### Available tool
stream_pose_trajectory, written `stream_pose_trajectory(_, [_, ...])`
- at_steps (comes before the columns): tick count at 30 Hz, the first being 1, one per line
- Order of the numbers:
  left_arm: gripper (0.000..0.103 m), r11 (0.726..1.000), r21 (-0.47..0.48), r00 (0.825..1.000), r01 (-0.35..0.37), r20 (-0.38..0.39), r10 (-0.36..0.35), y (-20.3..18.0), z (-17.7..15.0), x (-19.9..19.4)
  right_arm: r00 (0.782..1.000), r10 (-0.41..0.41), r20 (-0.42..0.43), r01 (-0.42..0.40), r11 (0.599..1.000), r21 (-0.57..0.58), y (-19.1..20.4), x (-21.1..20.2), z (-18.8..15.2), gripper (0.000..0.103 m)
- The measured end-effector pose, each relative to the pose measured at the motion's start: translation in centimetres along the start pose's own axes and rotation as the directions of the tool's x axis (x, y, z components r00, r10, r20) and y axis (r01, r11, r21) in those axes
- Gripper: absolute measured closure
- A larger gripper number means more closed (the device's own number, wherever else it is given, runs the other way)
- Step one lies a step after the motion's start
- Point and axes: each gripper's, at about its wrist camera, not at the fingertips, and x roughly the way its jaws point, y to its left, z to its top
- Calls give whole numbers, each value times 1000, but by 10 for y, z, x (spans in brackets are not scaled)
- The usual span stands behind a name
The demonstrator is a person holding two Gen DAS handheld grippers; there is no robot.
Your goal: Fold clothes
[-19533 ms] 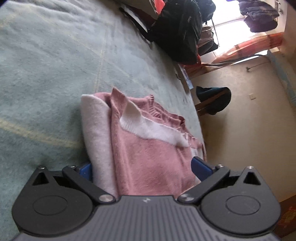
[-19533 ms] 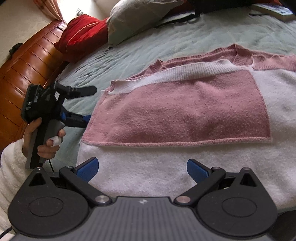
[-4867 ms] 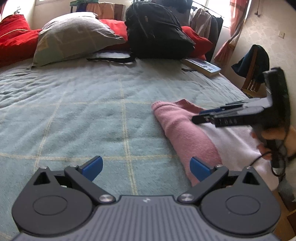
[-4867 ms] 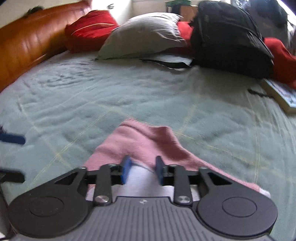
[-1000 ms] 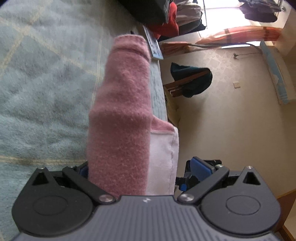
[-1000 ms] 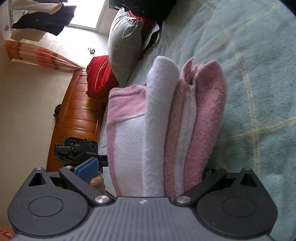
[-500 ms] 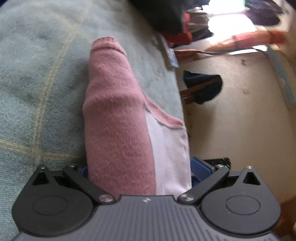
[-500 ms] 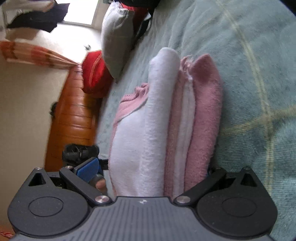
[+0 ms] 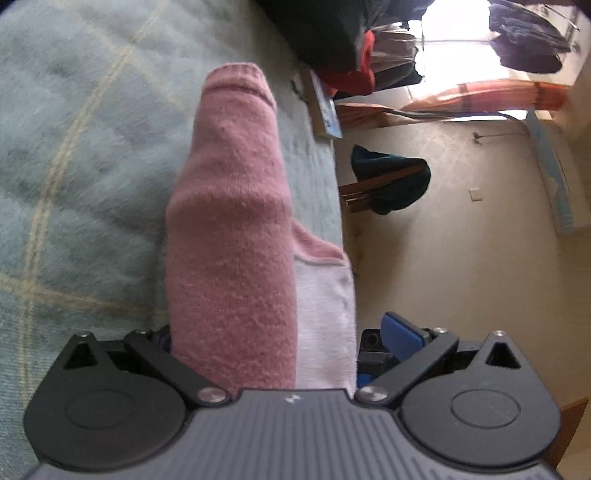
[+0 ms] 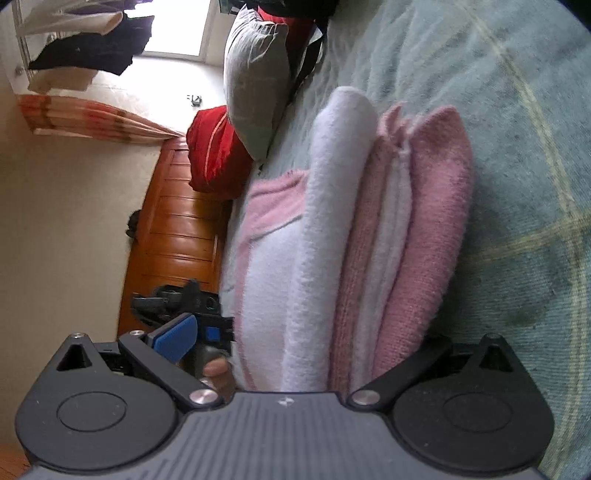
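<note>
Left wrist view: folded pink-and-white knitted sweater [image 9: 229,240] filling the centre of the frame, running from the bottom middle up toward the upper centre, lying on a pale green checked blanket [image 9: 74,155] that covers the left half. Left gripper [image 9: 275,339] spread wide around the near end of the bundle, blue pad of one finger [image 9: 400,334] clear of the cloth at lower right, the other finger mostly hidden behind the pink fold at lower left; whether the pads press the cloth cannot be told. Dark garment draped over a wooden chair [image 9: 388,184] at right of centre, against a beige wall. Thin book [image 9: 327,110] on the blanket edge at upper centre, black bag [image 9: 314,33] above it.

Right wrist view: same sweater [image 10: 343,240] seen end-on as stacked pink and white layers, centre of the frame, resting on the green blanket [image 10: 517,147] at right. Right gripper [image 10: 295,343] likewise wide apart, straddling the stack; blue pad [image 10: 175,336] free at lower left, the opposite finger tucked under the pink layer at lower right. Left gripper [image 10: 177,302] and a fingertip of the holding hand [image 10: 216,369] visible at lower left, just beside the white layer. Grey pillow [image 10: 255,74] and red cushion [image 10: 214,151] at upper centre-left, orange wooden bed frame [image 10: 177,229] below them.
</note>
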Motion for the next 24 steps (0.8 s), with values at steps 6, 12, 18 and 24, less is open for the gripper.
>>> stream_pose_trajectory(6, [2, 1000, 13, 1000, -12, 21, 11, -6, 1, -20, 1000, -21, -19, 21, 1000, 0, 14, 8, 0, 0])
stream_pose_trajectory(12, [2, 1000, 28, 998, -9, 69, 7, -7, 4, -55, 998, -26, -56, 23, 999, -41, 40, 34, 1, 0])
stream_pose_trajectory(18, [2, 999, 33, 991, -4, 136, 0, 2, 2, -110, 995, -29, -100, 20, 996, -86, 73, 76, 5, 0])
stream_pose_trajectory(24, [2, 999, 36, 978, -12, 209, 5, 11, 9, -170, 987, -29, -158, 9, 992, -126, 108, 134, 2, 0])
